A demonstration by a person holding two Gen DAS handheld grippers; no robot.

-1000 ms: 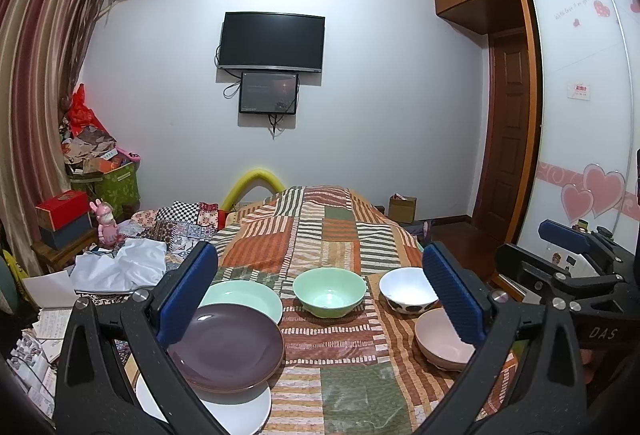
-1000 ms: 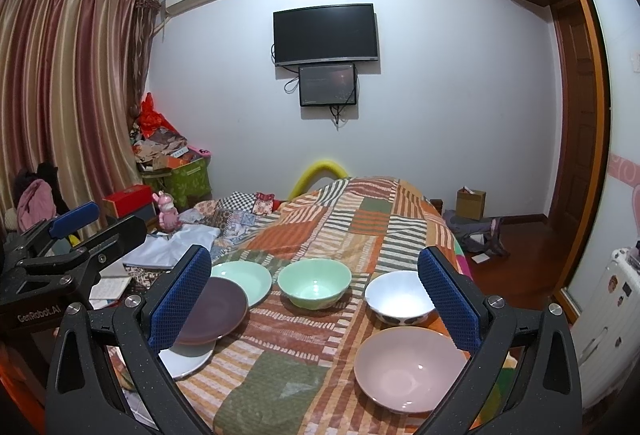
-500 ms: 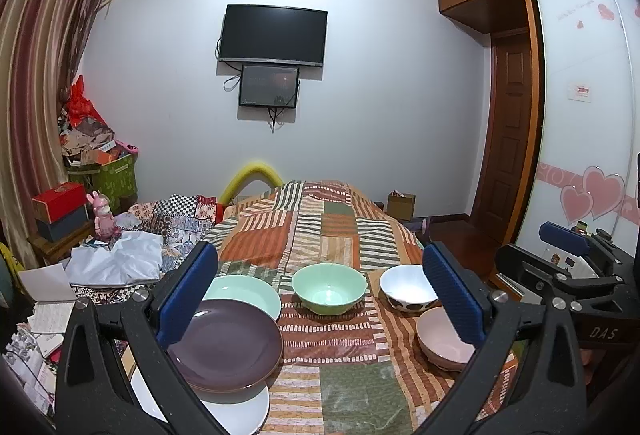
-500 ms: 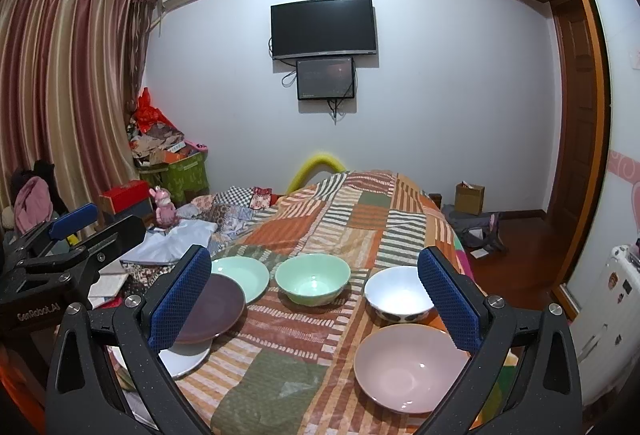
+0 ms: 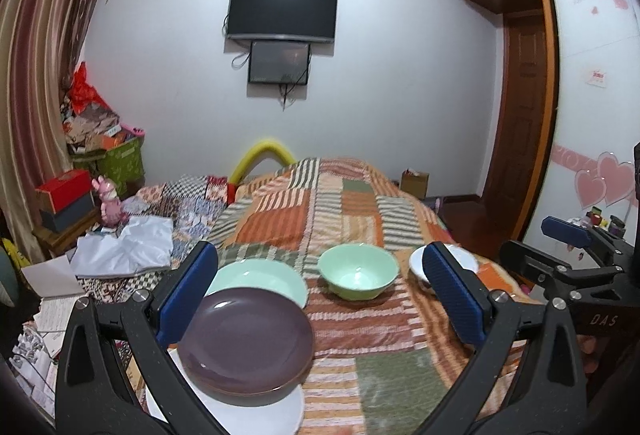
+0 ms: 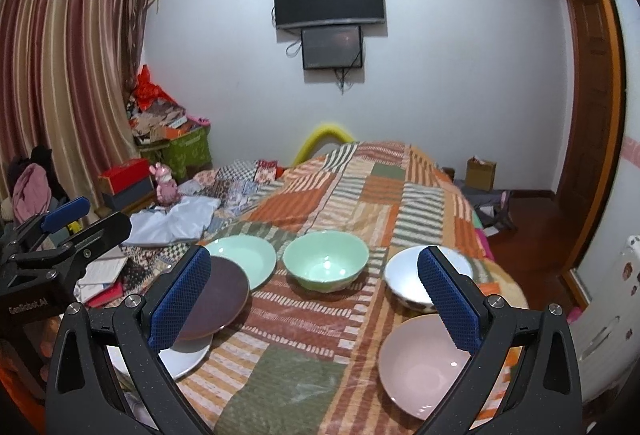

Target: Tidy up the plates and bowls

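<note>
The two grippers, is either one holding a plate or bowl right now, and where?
Nothing is held. The left gripper and right gripper both hover open above the bedspread, fingers clear of every dish.

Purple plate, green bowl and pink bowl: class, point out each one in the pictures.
purple plate (image 5: 246,339): left wrist view, centre of its flat face.
green bowl (image 6: 326,267): right wrist view, inside of the basin.
pink bowl (image 6: 424,367): right wrist view, inner surface.
</note>
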